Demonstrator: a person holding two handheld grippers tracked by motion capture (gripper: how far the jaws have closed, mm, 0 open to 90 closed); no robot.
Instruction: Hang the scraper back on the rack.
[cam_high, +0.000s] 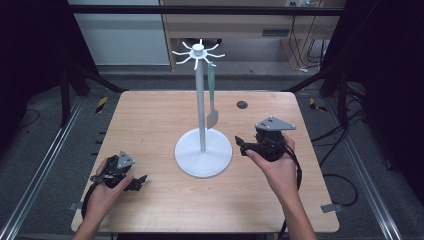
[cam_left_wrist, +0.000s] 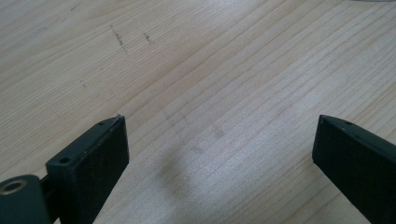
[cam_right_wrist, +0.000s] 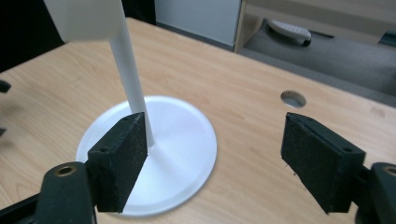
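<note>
The top of the white stand (cam_high: 202, 112) is cut off in the right gripper view, where a pale blurry shape at the top edge is probably the wide end of the hanging spatula (cam_high: 212, 95). In the high view the spatula's thin handle is hard to see against the pole.

There is one stand, one spatula, one tabletop (cam_high: 150, 120) and two tongs. The stand has one round flat base, one tall thin pole and a ring of short hooks at the top; the hooks are too small to count for sure. There is also one small dark round hole (cam_high: 242, 104) in the tabletop.

The spatula is pale grey-green. It hangs from a hook on the right side of the stand, with its flat wide end down, above the base and just beside the pole.

The left tongs (cam_high: 137, 181) are low over the tabletop near its front left corner. Their jaws are wide apart with bare wood between them.

The right tongs (cam_high: 244, 145) are just to the right of the stand's base. Their jaws are wide apart too, with nothing held.
</note>
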